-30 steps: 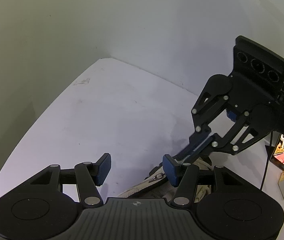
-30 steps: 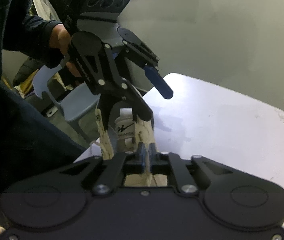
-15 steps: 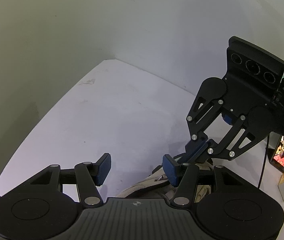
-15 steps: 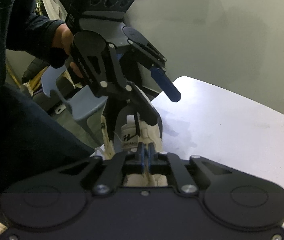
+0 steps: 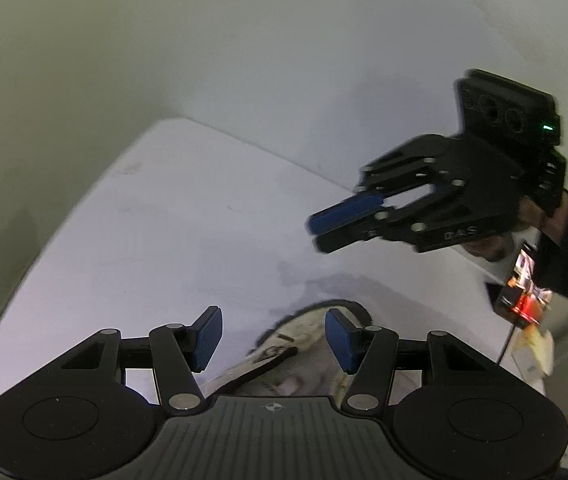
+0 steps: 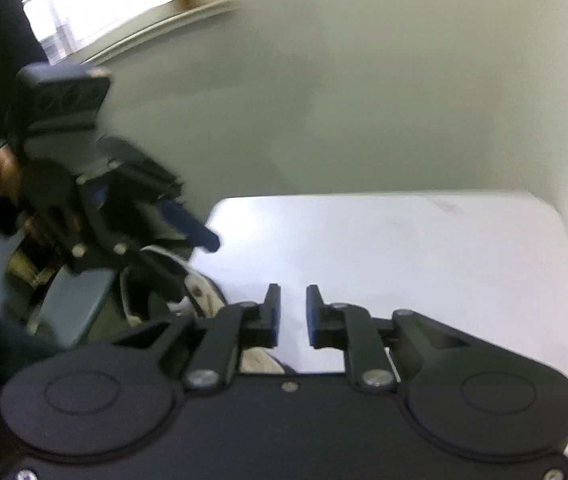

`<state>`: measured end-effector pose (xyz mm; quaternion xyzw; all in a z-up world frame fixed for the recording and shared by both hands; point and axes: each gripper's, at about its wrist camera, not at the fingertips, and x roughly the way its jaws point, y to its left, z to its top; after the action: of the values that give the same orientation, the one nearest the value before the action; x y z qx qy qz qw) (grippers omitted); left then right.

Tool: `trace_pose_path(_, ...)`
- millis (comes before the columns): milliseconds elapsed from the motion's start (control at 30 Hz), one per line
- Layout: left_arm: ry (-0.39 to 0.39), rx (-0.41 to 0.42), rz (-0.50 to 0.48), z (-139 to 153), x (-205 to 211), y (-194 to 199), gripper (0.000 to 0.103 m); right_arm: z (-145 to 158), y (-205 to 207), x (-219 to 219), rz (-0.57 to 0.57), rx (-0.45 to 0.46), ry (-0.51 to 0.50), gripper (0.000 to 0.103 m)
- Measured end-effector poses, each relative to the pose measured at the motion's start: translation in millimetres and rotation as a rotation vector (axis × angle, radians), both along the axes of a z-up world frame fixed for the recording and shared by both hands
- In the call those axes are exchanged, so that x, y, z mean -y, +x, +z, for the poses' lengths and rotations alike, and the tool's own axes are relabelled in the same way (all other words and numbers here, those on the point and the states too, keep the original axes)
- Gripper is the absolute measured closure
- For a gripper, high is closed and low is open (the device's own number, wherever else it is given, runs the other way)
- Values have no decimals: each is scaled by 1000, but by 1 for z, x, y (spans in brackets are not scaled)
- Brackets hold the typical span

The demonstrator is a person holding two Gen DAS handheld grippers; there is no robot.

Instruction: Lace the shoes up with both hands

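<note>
A beige shoe (image 5: 284, 360) lies on the white table (image 5: 163, 240), under and just ahead of my left gripper (image 5: 271, 338), which is open and empty above it. My right gripper (image 6: 292, 312) has a narrow gap between its jaws, holds nothing and is lifted clear of the shoe; it also shows in the left wrist view (image 5: 320, 226), up in the air to the right. In the right wrist view the shoe (image 6: 199, 296) and a white lace loop (image 6: 163, 252) show blurred at the left, below the left gripper (image 6: 195, 232).
A phone with a lit screen (image 5: 524, 284) and a small box (image 5: 532, 356) sit at the table's right edge. A grey chair (image 6: 71, 308) stands beyond the table's left edge. A plain wall rises behind the table.
My right gripper has let go, opened slightly and risen off the shoe, swinging away to the right. The left gripper stays open over the shoe.
</note>
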<state>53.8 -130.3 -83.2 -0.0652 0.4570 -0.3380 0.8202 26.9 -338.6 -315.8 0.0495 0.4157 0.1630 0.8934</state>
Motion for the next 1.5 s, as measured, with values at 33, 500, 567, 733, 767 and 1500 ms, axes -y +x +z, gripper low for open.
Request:
trace_pose_path(33, -16, -52, -8, -7, 3, 7, 53, 3, -16, -2, -75, 2, -9, 85)
trace_pose_path(500, -128, -182, 41, 4, -9, 23, 103, 6, -141, -44, -572, -24, 95, 80)
trace_pose_path(567, -129, -162, 36, 15, -13, 20, 103, 6, -143, -49, -605, -39, 93, 80)
trace_pose_path(733, -125, -152, 34, 24, -16, 16, 103, 4, -110, -74, -496, -9, -20, 69)
trace_pose_path(767, -122, -148, 42, 26, -16, 16, 103, 3, -102, -79, -454, 10, -34, 68)
trace_pose_path(1500, -20, -174, 348, 24, -141, -17, 103, -31, -99, -78, -767, -275, -83, 62)
